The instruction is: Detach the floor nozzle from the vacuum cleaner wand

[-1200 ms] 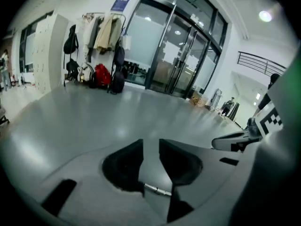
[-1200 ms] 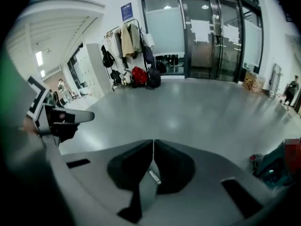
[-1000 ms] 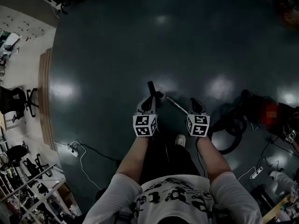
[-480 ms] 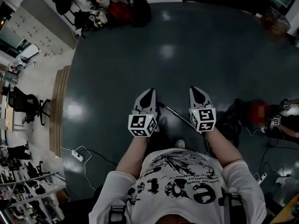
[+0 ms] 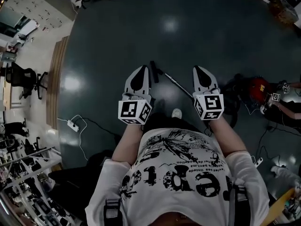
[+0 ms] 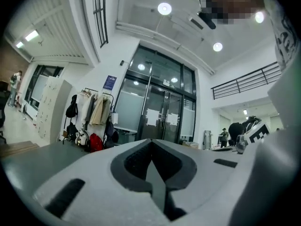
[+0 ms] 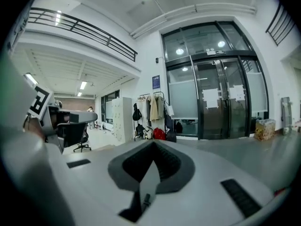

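Left gripper [image 5: 140, 68] and right gripper [image 5: 200, 69], jaws together and empty; best practice: one steadies the wand [image 5: 176, 83], the other draws the floor nozzle [image 5: 153, 72] straight off.

No lettering can be read — print on the shirt [image 5: 181, 175] is too blurred

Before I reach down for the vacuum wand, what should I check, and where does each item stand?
1. Left gripper holds nothing: ok, jaws shut and empty.
2. Right gripper holds nothing: ok, jaws shut and empty.
3. Jaws open for a grasp: not ok, both are shut.
4. Wand in sight: ok, it lies on the floor between the grippers.
5. Nozzle off the wand: cannot tell; the dark piece at the wand's far end is too small to read.
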Available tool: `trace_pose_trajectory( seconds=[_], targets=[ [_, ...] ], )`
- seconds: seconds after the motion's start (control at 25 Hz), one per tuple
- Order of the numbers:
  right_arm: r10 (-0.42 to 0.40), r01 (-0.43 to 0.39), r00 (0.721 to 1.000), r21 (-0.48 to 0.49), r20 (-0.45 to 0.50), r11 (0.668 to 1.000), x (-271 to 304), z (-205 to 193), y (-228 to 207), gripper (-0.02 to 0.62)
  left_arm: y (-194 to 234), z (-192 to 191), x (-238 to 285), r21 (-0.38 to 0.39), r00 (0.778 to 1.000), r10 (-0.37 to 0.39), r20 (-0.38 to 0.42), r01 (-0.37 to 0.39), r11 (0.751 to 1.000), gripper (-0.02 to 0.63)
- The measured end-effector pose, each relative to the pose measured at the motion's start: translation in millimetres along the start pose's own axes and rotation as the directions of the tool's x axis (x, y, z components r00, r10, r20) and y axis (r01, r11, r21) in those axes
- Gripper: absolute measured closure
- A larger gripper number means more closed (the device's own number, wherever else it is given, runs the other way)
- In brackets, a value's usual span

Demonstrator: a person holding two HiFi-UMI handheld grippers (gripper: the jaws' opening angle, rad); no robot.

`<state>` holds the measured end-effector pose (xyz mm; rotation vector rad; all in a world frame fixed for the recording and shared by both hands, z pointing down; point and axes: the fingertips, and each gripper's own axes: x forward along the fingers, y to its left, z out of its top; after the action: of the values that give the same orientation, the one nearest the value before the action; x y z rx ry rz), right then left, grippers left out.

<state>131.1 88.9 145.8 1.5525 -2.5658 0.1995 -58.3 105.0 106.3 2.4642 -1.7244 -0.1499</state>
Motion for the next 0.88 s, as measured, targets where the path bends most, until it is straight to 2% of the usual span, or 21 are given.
trace_pose_trajectory(
  seconds=[0.12,0.32,0.56,0.88],
  targets=[
    [-0.002,0.002,1.0,0.004,0.003,1.0,-27.5,-3.4,23.1,0.592,-11.2,-4.6,-36.0,-0.023,1.0,-0.019,0.008,0.019,1.0,0.601],
    [0.005,-0.005,1.0,-0.023,-0.002,1.0,-78.2,-14.9,75.9,0.592,-20.6,-23.9,-110.3,-0.05,0.998,-0.047,-0.043,0.045,0.998,0.6],
    [0.025,-0.026,0.999,-0.035,-0.027,0.999,-129.9,-37.3,133.3,0.592,-17.5,-22.7,-192.4,-0.006,0.998,-0.012,-0.055,0.012,1.0,0.6],
    [0.047,-0.048,0.999,-0.047,-0.011,0.998,-155.8,-39.5,168.4,0.592,-15.6,-3.3,-220.3,-0.013,1.0,-0.001,-0.018,0.001,1.0,0.6]
  ],
)
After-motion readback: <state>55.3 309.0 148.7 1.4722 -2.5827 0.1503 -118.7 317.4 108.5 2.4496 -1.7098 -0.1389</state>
